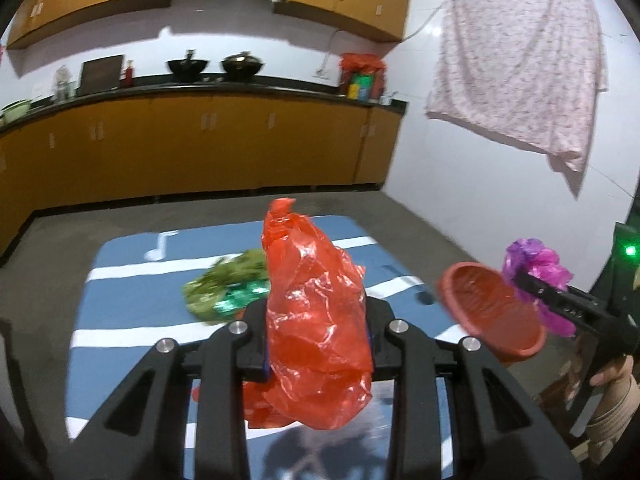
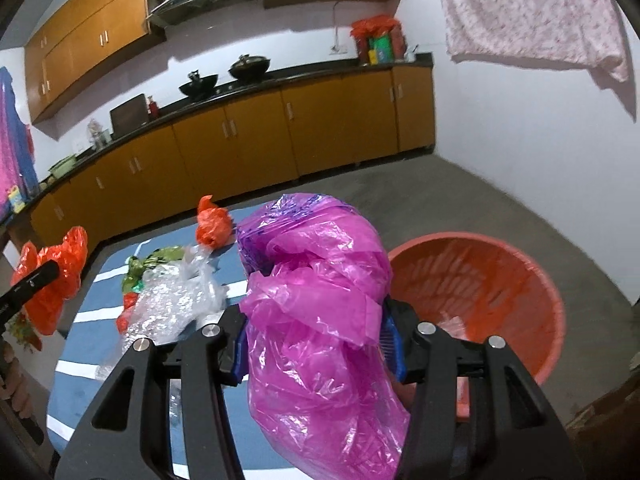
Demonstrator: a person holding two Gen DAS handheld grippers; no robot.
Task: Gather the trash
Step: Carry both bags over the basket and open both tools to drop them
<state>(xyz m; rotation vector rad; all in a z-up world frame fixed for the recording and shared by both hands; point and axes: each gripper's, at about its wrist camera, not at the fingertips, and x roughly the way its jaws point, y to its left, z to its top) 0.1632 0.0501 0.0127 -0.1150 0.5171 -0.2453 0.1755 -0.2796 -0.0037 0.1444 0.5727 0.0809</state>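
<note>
Two grippers each pinch one plastic bag above the blue striped mat (image 1: 132,312) on the floor. The left gripper (image 1: 318,332) has its fingers pressed on a red bag (image 1: 316,320); the right gripper (image 2: 320,332) squeezes a pink bag (image 2: 320,320). One red basin (image 2: 492,284) sits just right of the mat. On the mat lie one more red bag (image 2: 213,227), one clear plastic wrap (image 2: 176,304) and one green wrapper (image 2: 148,264).

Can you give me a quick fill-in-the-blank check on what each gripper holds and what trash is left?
1. The left gripper is shut on a crumpled ____ plastic bag.
2. The right gripper is shut on a ____ plastic bag.
3. The round container beside the blue mat is a red ____.
4. A clear ____ wrap lies on the mat.

Missing words: red; pink; basin; bubble
</note>
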